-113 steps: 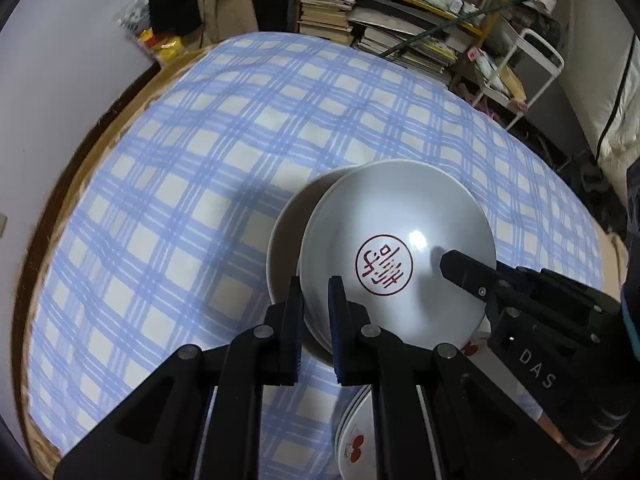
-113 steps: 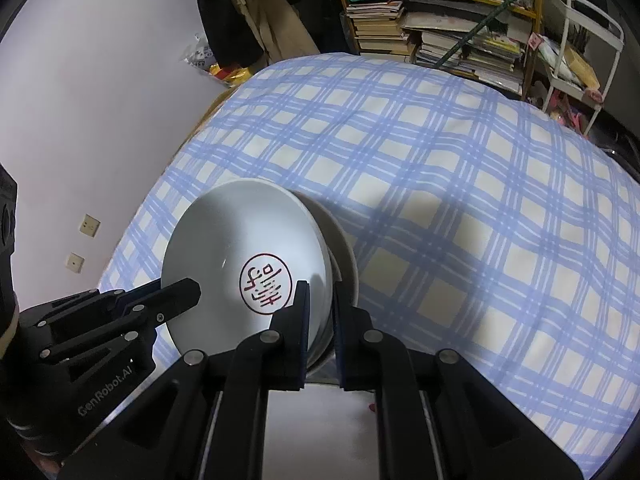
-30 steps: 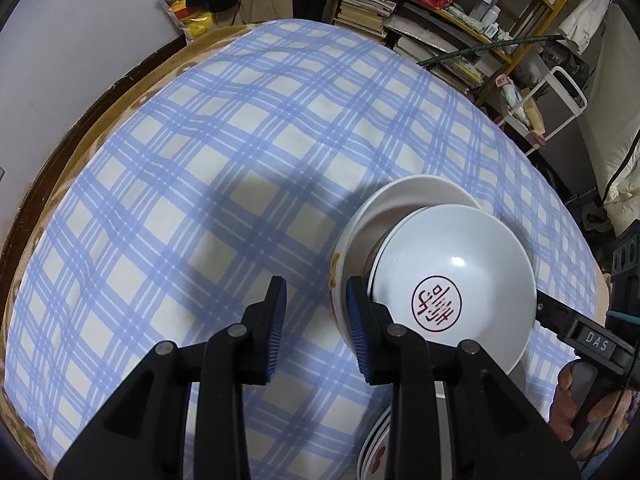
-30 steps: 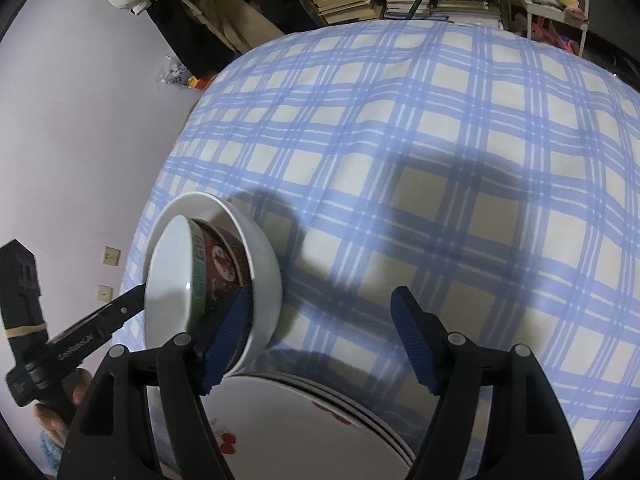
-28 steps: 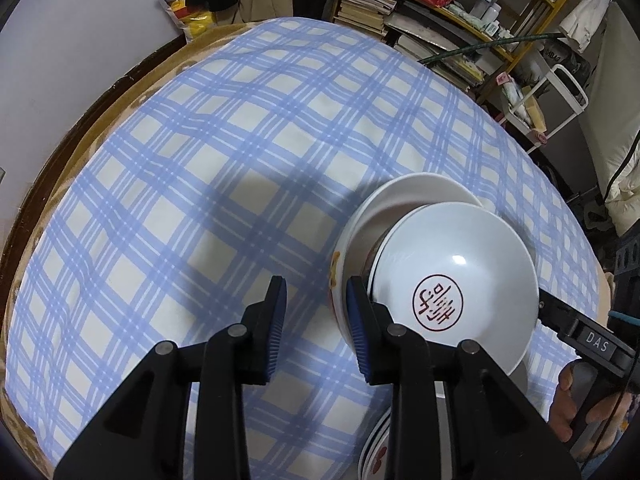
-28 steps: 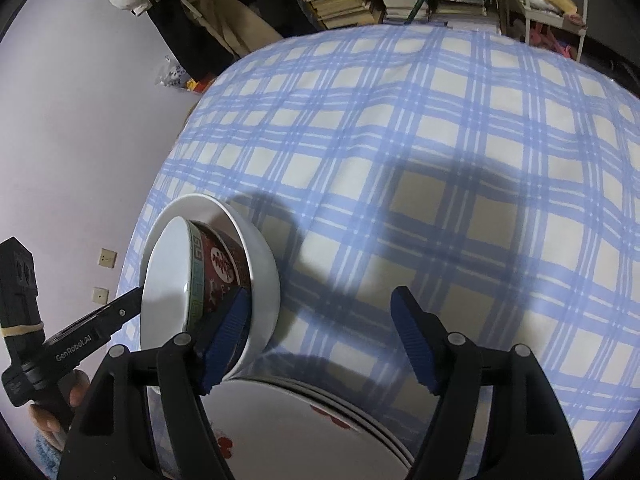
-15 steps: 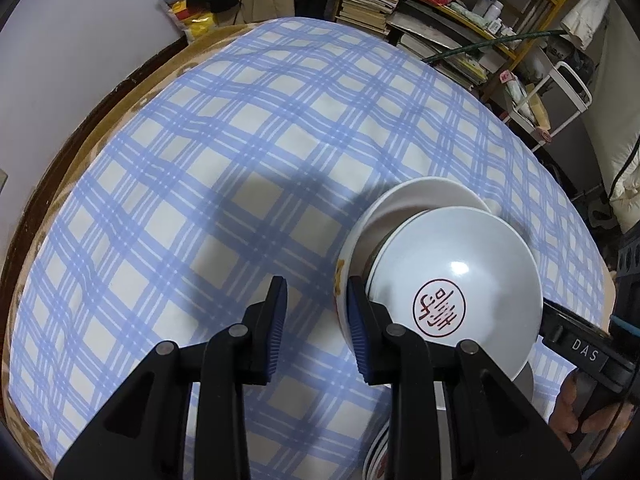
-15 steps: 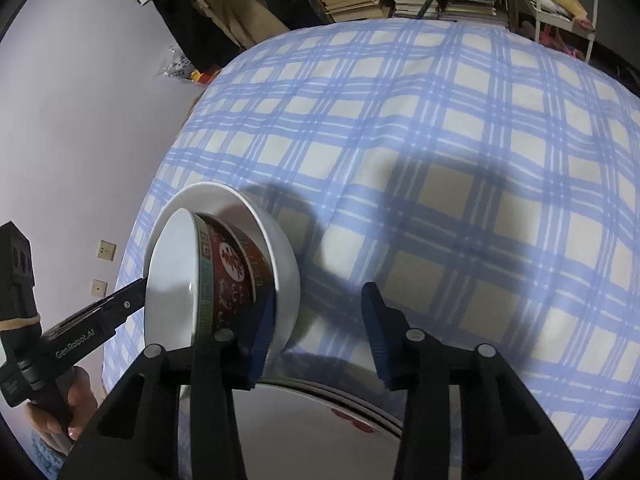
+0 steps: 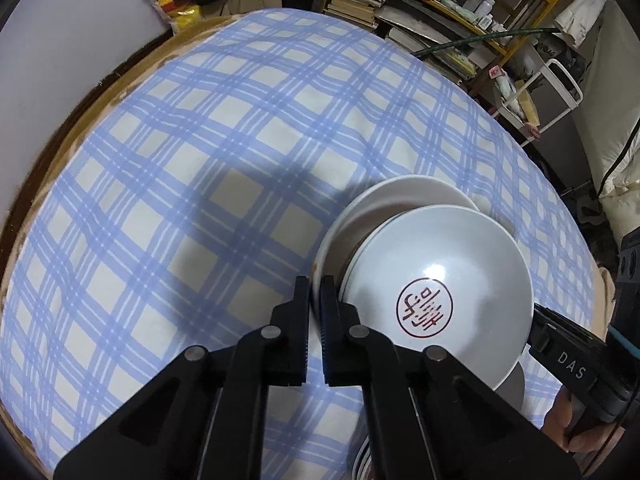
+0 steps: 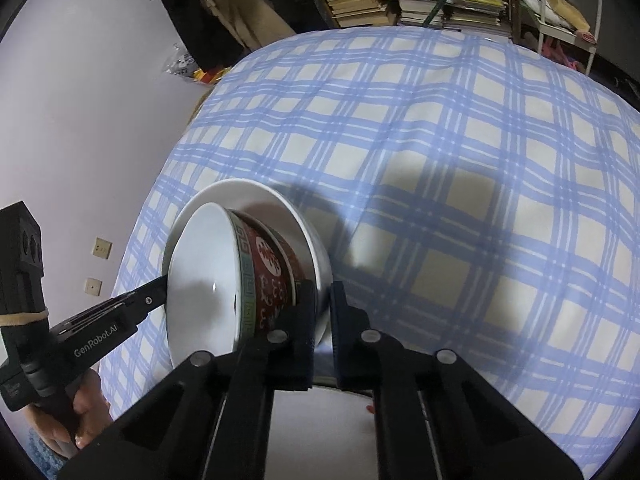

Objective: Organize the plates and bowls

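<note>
Having stood open a moment ago, both the left gripper point(image 9: 315, 294) and right gripper point(image 10: 323, 300) now pinch opposite rims of the white outer bowl point(image 9: 400, 192), apparently ready to lift it with the red-patterned bowl point(image 10: 268, 280) nested inside

I have two nested bowls tipped up on edge above the checked table point(image 9: 208, 168). The outer bowl point(image 9: 400, 196) is plain white; its rim sits between the fingers of my left hand-held gripper point(image 9: 315, 300) and of my right hand-held gripper point(image 10: 323, 300). The inner bowl point(image 9: 440, 280) is red-patterned outside with a green band near the rim, white inside with a red round seal at the bottom. Below them lies a plate stack point(image 10: 320, 432), white, with small red marks.
</note>
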Tool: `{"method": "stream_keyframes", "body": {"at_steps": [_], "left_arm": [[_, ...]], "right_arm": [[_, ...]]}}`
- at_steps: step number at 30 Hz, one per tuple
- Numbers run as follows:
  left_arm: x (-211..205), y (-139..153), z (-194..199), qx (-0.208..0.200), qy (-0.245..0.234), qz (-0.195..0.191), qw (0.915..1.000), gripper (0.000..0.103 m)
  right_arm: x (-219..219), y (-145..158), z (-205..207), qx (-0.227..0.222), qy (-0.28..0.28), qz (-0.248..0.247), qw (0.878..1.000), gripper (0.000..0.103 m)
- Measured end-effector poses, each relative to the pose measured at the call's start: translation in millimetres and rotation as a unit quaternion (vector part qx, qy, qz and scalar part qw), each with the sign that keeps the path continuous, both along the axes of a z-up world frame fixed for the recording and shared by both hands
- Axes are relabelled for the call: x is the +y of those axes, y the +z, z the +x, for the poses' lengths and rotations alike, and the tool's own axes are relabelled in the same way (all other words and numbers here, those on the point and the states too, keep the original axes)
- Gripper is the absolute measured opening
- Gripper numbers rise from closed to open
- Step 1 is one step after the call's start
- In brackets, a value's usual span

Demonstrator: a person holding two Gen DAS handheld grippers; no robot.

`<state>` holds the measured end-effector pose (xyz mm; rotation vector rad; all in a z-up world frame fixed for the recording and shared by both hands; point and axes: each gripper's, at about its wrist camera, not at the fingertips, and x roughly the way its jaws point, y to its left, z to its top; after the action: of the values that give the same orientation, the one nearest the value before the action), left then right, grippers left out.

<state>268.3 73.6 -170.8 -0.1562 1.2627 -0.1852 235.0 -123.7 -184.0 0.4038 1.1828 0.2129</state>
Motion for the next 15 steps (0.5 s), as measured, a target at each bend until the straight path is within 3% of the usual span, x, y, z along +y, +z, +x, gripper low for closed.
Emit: {"method": "stream_keyframes", "body": {"at_steps": [7, 15], "left_arm": [[-2.2, -0.9, 2.1, 0.000, -0.044, 0.005, 0.9990, 0.005], [6.4, -3.9, 2.7, 0.009, -0.020, -0.017, 0.9996, 0.006]], "right_arm": [[-2.5, -4.2, -4.1, 0.001, -0.038, 0.021, 0.999, 0.010], [0.9, -2.0, -5.6, 0.000, -0.045, 0.012, 0.999, 0.010]]}}
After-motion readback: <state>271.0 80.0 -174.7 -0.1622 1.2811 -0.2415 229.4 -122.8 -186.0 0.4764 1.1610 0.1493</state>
